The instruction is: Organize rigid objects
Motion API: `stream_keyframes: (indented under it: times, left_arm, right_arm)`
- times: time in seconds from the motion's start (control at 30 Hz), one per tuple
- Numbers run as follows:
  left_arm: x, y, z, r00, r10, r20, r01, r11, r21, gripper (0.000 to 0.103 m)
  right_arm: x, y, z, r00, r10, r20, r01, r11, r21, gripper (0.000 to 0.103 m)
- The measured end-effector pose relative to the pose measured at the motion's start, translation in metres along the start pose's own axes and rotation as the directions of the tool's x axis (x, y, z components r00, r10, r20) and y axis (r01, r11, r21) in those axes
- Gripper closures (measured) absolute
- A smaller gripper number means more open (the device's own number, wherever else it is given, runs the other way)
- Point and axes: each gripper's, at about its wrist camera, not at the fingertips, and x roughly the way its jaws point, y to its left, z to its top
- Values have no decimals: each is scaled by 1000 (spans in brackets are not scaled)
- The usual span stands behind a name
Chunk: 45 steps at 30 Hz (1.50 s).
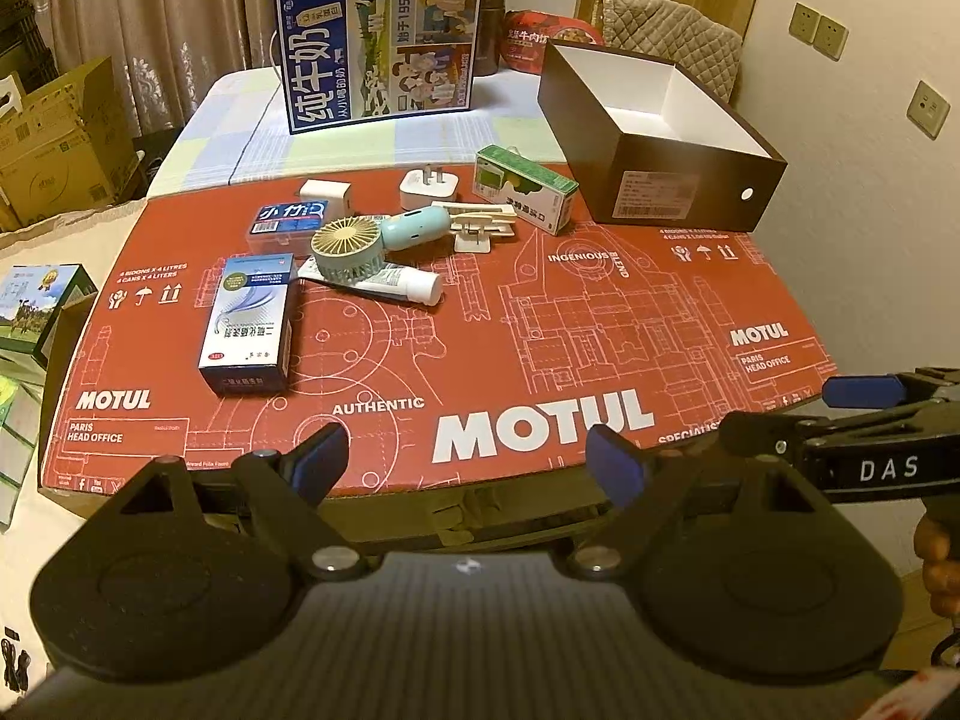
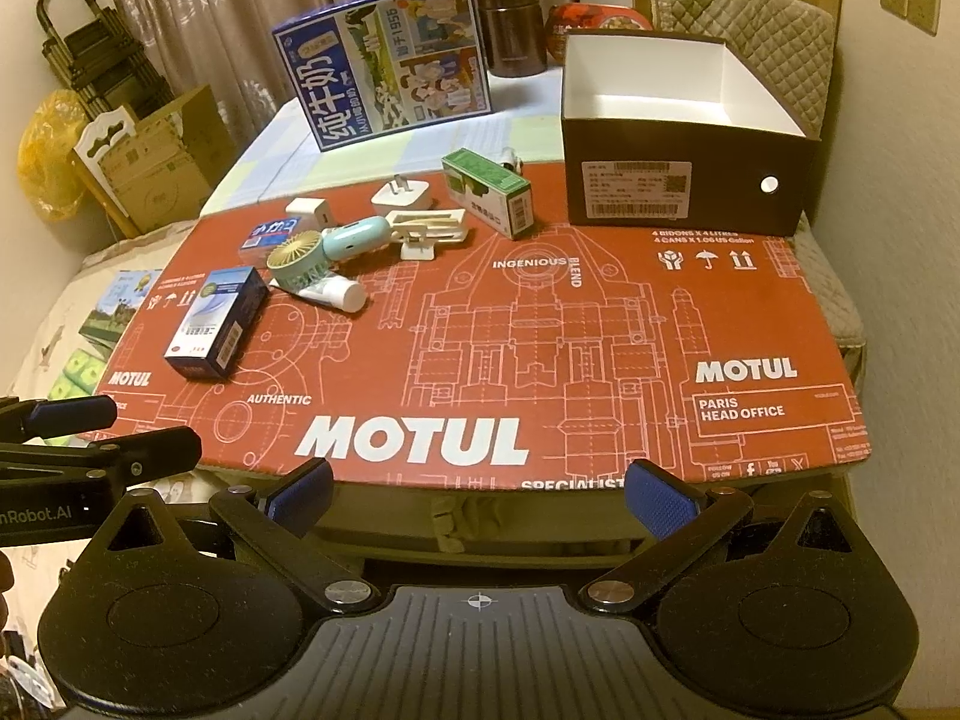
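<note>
Red printed cardboard (image 1: 540, 312) carries everything: the blue-white carton (image 1: 249, 324) lies far-left, long axis pointing away, nearer the left gripper (image 1: 465, 459); the clutter beyond; the empty dark box (image 2: 690, 180) far-right, nearer the right gripper (image 2: 480, 492). Both grippers' fingers are spread, holding nothing.

Tube (image 1: 396, 285): its far end is hidden under the fan (image 1: 345, 255). Dark jar (image 1: 495, 24): partly hidden behind the milk carton (image 1: 378, 48). Red tin (image 1: 534, 39): lower right is covered by the open box (image 1: 660, 138). Small metallic item (image 2: 510, 157) behind the green box (image 2: 486, 192): too small to identify. Box label (image 2: 636, 189): print illegible. Hand (image 1: 936, 564): cut off at the right edge.
</note>
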Motion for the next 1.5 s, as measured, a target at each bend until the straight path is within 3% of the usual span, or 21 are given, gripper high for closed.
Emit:
stream_keyframes:
  times: [1.5]
  left_arm:
    - [12,24,14,1000,-7,-9,7,1000,10,19]
  right_arm:
    - [10,12,9,1000,-2,-5,2,1000,3,2]
